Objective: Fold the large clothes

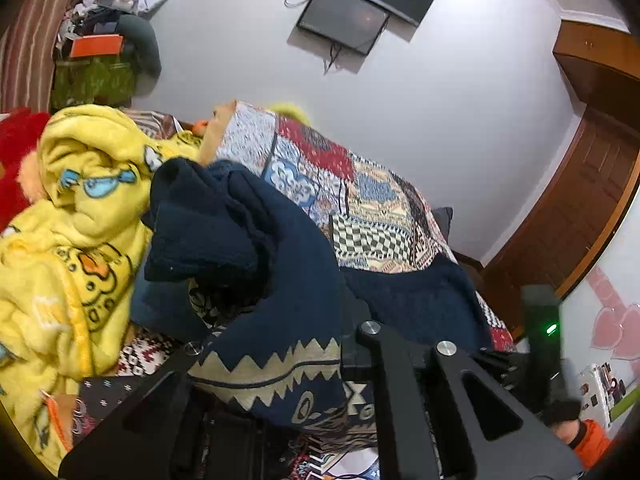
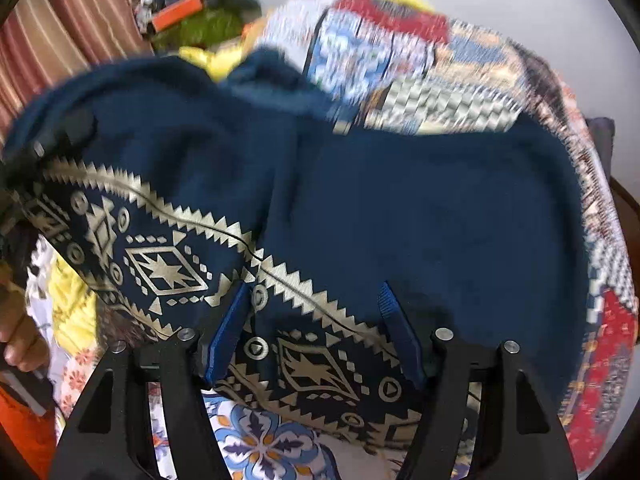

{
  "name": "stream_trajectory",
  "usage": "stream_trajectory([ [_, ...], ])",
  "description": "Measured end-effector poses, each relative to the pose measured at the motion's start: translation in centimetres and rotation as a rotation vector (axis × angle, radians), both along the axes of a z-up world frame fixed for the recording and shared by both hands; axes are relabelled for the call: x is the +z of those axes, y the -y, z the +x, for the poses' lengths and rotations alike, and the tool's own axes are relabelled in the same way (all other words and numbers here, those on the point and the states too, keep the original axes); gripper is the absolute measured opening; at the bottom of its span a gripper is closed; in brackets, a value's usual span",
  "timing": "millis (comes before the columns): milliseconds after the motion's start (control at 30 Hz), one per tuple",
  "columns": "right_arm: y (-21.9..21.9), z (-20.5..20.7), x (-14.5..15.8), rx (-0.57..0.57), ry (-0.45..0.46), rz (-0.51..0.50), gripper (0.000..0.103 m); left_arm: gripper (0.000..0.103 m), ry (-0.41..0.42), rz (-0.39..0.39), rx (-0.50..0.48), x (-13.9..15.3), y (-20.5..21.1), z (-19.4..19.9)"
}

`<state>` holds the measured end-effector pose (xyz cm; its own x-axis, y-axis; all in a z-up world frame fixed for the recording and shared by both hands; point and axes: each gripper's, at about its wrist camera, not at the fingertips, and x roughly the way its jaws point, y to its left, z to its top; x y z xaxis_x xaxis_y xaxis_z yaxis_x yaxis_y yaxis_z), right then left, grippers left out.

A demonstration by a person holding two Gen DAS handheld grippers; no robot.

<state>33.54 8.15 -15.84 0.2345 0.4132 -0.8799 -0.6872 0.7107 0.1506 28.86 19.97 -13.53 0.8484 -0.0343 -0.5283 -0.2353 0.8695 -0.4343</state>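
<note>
Our left gripper (image 1: 280,364) is clamped on the navy sweater (image 2: 420,208), bunched just ahead; our right gripper (image 2: 316,336) hangs open over its patterned hem. Soft, floppy knit, we judge: pinch that hem.

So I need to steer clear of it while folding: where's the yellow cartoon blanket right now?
In the left wrist view the yellow cartoon blanket lies bunched at the left, right beside the navy patterned garment, with the patchwork bedcover beyond it.

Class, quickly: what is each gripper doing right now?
Left gripper: shut on the navy patterned garment.
Right gripper: open above the garment, gripping nothing.
</note>
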Motion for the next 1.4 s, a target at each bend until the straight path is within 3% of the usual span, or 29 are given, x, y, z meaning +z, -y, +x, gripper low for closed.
stream_trajectory([
  [100,0.4,-0.9,-0.2,0.019,0.047,0.013,0.069,0.009,0.01,0.017,-0.014,0.3,1.2,1.0],
  [233,2.8,-1.0,1.4,0.008,0.006,0.046,0.069,0.009,0.022,0.037,-0.059,2.1,3.3,2.7],
  [433,10.2,0.7,3.7,-0.159,0.041,0.09,0.069,0.009,0.017,0.104,-0.174,4.4,9.2,6.1],
  [633,19.1,2.5,3.6,-0.363,0.024,0.084,0.069,0.009,-0.026,0.094,-0.32,4.6,16.5,9.7],
  [767,23.5,3.4,3.6,-0.458,-0.008,0.107,0.069,0.009,-0.072,0.118,-0.422,3.5,21.3,11.5],
  [900,25.8,3.4,4.4,-0.494,0.022,0.093,0.069,0.009,-0.129,0.157,-0.511,1.5,24.6,12.0],
  [1067,27.4,2.8,5.3,-0.516,0.047,0.107,0.069,0.009,-0.271,0.089,-0.642,-2.5,26.7,12.9],
  [1133,27.8,2.6,5.5,-0.528,0.049,0.114,0.069,0.009,-0.317,0.148,-0.669,-3.9,27.6,12.7],
  [1200,28.2,2.5,5.7,-0.535,0.047,0.123,0.069,0.009,-0.325,0.27,-0.686,-4.6,28.7,11.9],
  [1233,28.3,2.3,6.0,-0.536,0.049,0.127,0.069,0.01,-0.319,0.303,-0.69,-4.6,28.9,11.5],
  [1267,28.3,2.0,6.3,-0.534,0.054,0.129,0.069,0.018,-0.318,0.322,-0.699,-4.5,29.1,11.2],
  [1300,28.3,1.8,6.7,-0.529,0.062,0.128,0.069,0.032,-0.32,0.32,-0.709,-4.4,29.1,10.9],
  [1400,27.9,1.8,7.4,-0.514,0.085,0.124,0.069,0.057,-0.314,0.286,-0.748,-3.7,29.2,9.8],
])
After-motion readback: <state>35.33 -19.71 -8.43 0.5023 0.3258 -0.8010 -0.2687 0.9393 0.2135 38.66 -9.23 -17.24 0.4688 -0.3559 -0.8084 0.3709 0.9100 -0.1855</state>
